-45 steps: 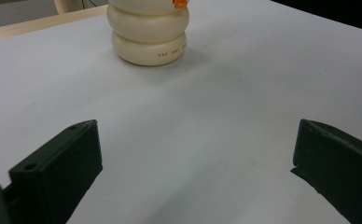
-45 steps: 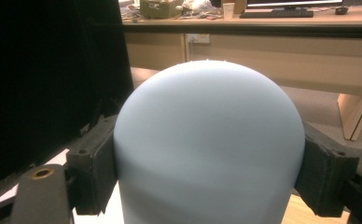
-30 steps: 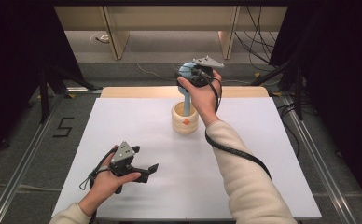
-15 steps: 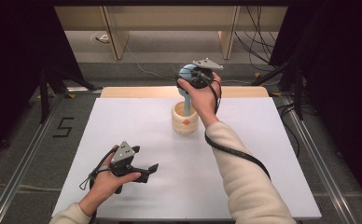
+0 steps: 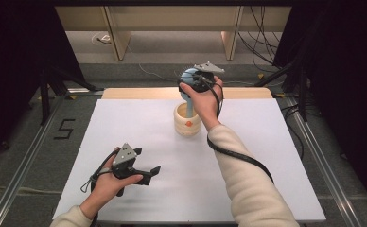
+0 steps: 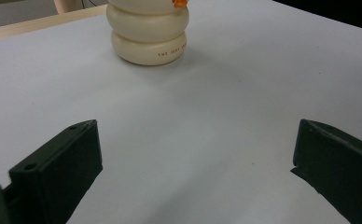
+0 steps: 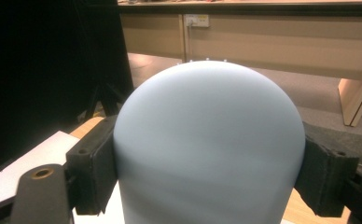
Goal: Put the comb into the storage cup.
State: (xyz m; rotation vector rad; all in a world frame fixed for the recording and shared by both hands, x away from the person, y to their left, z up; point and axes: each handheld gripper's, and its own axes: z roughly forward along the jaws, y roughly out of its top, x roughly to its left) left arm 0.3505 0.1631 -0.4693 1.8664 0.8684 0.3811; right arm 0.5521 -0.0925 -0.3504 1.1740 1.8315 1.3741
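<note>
1. Right gripper (image 5: pixel 194 81) is raised at the far middle of the table (image 5: pixel 276 156), above the cream ringed holder (image 5: pixel 187 120). Its two black jaws are clamped on the rounded head of a pale blue object (image 7: pixel 209 144).
2. Right gripper view: the blue dome sits squarely between the pads, one pad pressed against each flank. The dome's top rises above the pads.
3. High view: the blue object (image 5: pixel 189 75) has a round head and a narrower blue stem below it. The stem runs down past the right hand (image 5: pixel 205 97) into the holder's open top. Cannot tell whether its lower end touches the holder's inside.
4. The holder stands upright on the white surface, near the far edge. It looks like stacked cream rings, with a small orange mark on its near side.
5. Left gripper (image 5: pixel 148 172) is held low over the near left of the table, well apart from the holder. Jaws stand wide apart, nothing between them.
6. Left gripper view: bare white tabletop lies between the two jaws, and the holder (image 6: pixel 149 35) stands farther off, ahead of them.
</note>
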